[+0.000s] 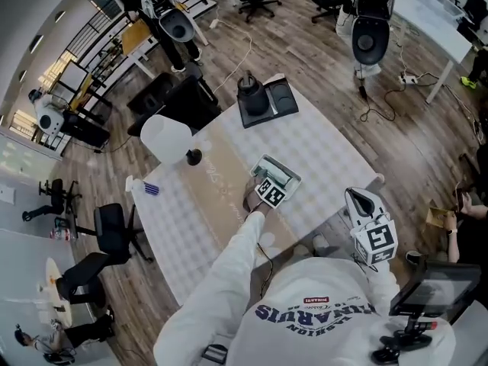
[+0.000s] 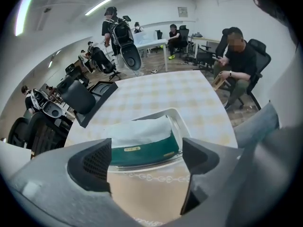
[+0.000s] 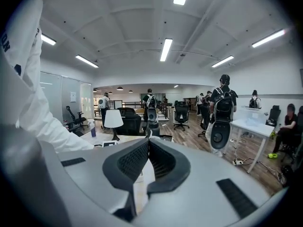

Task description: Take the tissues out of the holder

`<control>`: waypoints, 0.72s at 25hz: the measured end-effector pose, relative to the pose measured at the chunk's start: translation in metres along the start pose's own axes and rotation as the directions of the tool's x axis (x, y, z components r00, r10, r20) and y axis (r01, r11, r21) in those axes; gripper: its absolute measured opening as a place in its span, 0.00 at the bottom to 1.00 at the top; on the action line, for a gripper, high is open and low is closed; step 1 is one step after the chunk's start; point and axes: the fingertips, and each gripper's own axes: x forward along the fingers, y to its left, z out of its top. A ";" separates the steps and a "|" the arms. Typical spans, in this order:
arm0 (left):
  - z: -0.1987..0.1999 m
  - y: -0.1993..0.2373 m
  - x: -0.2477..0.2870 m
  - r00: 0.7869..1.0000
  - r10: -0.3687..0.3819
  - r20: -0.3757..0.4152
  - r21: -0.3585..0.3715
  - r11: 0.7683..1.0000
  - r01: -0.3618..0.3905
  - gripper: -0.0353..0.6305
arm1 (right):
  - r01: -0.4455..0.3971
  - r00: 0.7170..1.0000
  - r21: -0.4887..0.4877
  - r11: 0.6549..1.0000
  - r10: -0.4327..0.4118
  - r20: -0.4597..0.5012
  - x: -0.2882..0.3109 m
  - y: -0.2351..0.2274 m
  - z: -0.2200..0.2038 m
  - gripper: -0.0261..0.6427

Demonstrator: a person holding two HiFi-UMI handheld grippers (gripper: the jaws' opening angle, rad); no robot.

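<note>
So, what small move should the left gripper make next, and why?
Probably lower the left gripper a little and close it on the tissue pack: the jaws stand wide open and empty, just short of the pack, which sits in the clear holder.

The surface (image 1: pixel 328 151) wore a pale checked cloth with a beige runner (image 1: pixel 221 193) laid across its middle. The clear holder (image 1: pixel 288 175) sat where runner met cloth. A black tray (image 1: pixel 280 97) lay near the far corner, a white-shaded lamp (image 1: pixel 166 138) beside the runner, and a small striped bottle (image 1: pixel 150 188) at the left edge.
</note>
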 end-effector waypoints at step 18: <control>0.000 -0.021 0.038 0.986 -0.126 -0.105 0.021 0.991 0.129 0.20 | 0.048 0.998 0.037 0.998 -0.047 -0.036 -0.001 -0.011 -0.016 0.05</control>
